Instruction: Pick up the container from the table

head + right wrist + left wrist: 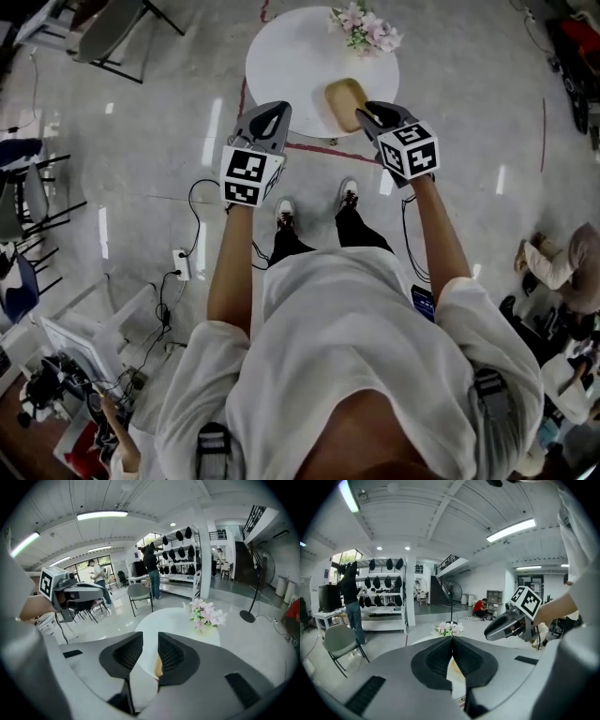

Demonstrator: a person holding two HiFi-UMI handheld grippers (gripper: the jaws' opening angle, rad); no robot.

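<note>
Container (343,99) plain in head view, mere sliver in right gripper view

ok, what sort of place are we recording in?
Probably an open lab or workshop hall: a wide, shiny hard floor, strip lights on a high ceiling, and a rack hung with dark gear.

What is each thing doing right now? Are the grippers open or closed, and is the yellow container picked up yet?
Table: standing, with two things on top.
Container: lying on top near the front edge, not picked up.
Flowers: sitting at the far edge.
Left gripper: shut, empty.
Right gripper: open, gripping nothing.
</note>
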